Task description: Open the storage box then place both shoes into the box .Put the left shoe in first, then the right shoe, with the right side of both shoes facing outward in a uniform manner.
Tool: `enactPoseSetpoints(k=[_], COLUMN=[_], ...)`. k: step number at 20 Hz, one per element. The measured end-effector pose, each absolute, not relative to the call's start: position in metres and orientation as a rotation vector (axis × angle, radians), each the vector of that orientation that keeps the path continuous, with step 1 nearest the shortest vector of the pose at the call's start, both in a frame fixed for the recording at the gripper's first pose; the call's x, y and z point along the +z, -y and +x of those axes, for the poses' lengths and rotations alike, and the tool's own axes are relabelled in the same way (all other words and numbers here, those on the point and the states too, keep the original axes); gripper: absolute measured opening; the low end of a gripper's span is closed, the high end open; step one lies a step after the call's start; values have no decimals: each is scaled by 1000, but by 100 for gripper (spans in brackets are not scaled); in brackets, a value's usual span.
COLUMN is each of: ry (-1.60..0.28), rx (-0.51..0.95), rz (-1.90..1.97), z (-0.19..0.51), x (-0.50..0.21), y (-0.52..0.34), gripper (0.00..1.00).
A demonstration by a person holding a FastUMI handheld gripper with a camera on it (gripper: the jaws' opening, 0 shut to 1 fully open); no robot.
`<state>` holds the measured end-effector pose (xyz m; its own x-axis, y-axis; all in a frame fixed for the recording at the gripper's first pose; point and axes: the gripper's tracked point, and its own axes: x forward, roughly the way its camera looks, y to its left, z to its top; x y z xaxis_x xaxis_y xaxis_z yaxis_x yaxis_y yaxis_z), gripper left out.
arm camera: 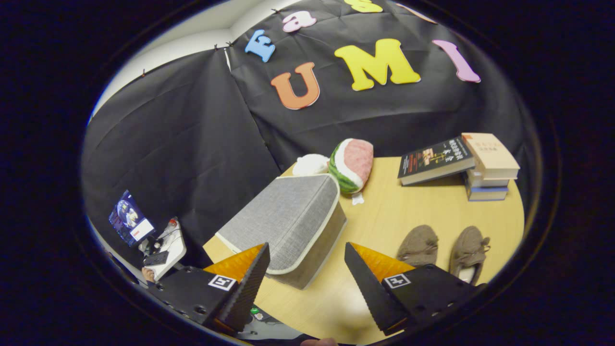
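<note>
Jaws spread wide, closed storage box (288, 223) seemingly just ahead.

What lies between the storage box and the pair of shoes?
Only bare tabletop separates the storage box from the shoes; the open gripper holds nothing, per the gripper view.

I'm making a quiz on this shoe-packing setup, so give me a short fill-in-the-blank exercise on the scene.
1. The lid of the grey storage box is ____.
2. The gripper has its fingers ____, holding nothing.
3. The two brown shoes sit on the ____, beside the box.
4. The watermelon plush lies ____ the box, seen from the gripper.

Missing words: closed; open; table; beyond
</note>
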<state>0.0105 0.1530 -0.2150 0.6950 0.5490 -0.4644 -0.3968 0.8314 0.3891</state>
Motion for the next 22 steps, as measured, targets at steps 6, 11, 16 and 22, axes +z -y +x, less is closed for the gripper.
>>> enactPoseSetpoints(k=[6,11,16,22], ry=[-779,-917,-1000,-1030], rx=[628,716,735,764], rz=[486,807,1006,1134], z=[15,16,15,21], x=[-253,-259,-267,-261], y=[-187,-215,-223,-233], gripper=[96,94,94,79])
